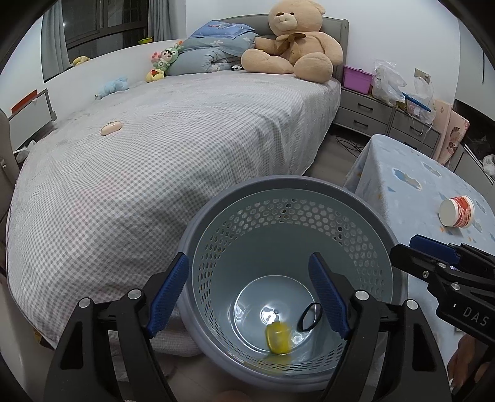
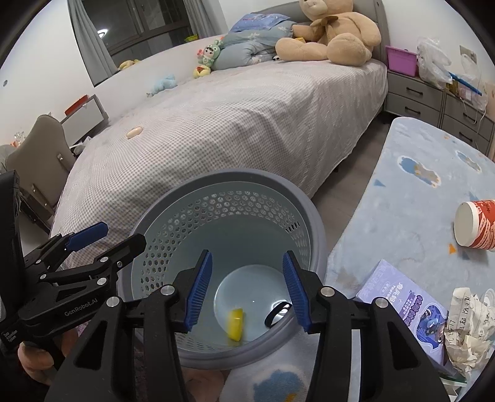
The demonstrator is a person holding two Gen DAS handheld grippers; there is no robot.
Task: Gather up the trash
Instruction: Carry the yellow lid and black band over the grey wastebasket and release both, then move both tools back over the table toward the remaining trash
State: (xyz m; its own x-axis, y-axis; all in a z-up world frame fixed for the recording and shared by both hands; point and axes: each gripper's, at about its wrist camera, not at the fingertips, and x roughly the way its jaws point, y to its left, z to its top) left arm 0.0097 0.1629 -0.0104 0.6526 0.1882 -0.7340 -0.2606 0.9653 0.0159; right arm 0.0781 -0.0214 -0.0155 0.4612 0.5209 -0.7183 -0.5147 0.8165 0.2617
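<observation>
Both tongs, left tongs [image 1: 249, 297] and right tongs [image 2: 247, 290], hang apart and empty over the grey perforated plastic wastebasket [image 1: 365, 198], where a yellow scrap [image 1: 277, 337] lies. Reaching for the crumpled white paper [image 2: 467, 327] risks nudging the purple carton [image 2: 402, 303] or rolling the red-and-white paper cup [image 2: 476, 224] off the desk [image 2: 417, 201].

Bedroom, white walls. Bed [image 1: 173, 148] fills the middle; grey-and-white check sheet, grey headboard [image 1: 335, 31] against far wall. Big tan teddy bear [image 1: 294, 40] sits at the head, beside a folded blue duvet [image 1: 201, 58] and pillow [image 1: 225, 29]. Small plush toys [image 1: 161, 62] along the wall side. Dark window [image 1: 102, 21] with grey curtains [image 1: 52, 46], upper left. Grey drawer units [image 1: 371, 114] right of the bed, a purple box [image 1: 357, 79] and plastic bags [image 1: 388, 82] on top. Pale wood-look floor [image 1: 337, 151]. Low table under a blue printed cloth [image 1: 411, 182] at right. Grey chair [image 2: 43, 154] at far left.
</observation>
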